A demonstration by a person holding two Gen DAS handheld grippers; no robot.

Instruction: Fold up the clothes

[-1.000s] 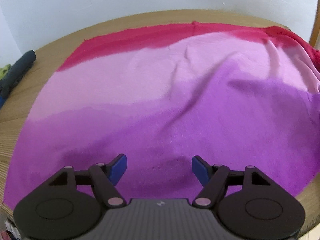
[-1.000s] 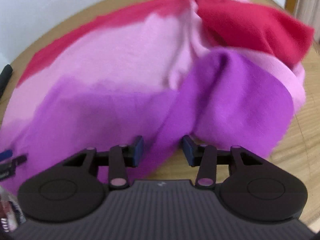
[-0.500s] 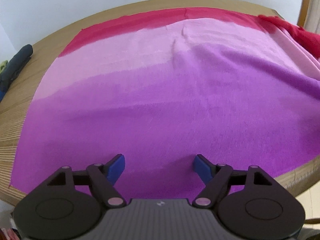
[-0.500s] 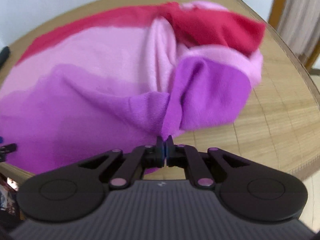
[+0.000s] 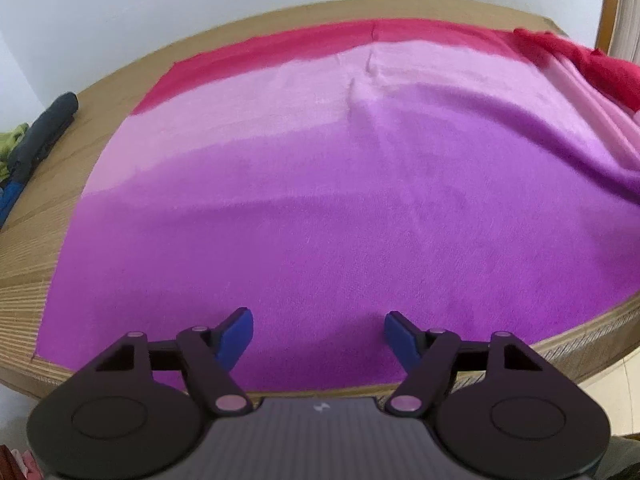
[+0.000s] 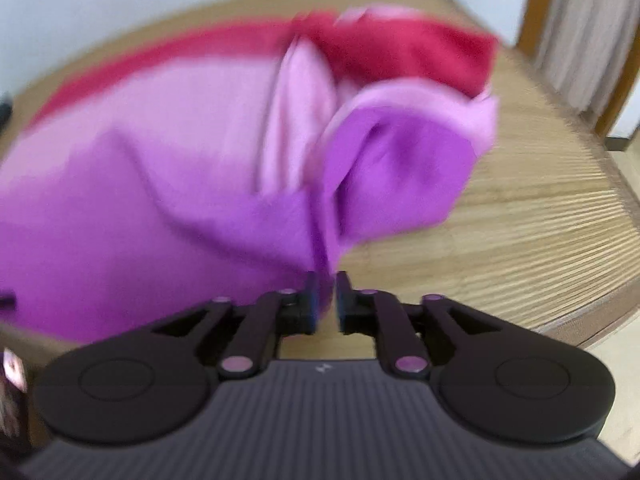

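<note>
Two grippers work one purple, pink and red fleece garment [image 5: 344,200] spread on the round wooden table [image 5: 120,92]. The left gripper [image 5: 319,338] hovers spread wide above its near hem. The right gripper [image 6: 325,300], jaws just parting, has the bunched purple edge between them. Flattening seems underway; next, likely regrip the crumpled side.

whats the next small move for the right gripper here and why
Probably back the right gripper off and re-grip the bunched edge. Its jaws have just been opening; a narrow gap shows, with the purple tip of the cloth right at the pads, so the hold looks lost. That side lies crumpled, red over pink, while the part under the open left gripper lies flat on the table.
</note>
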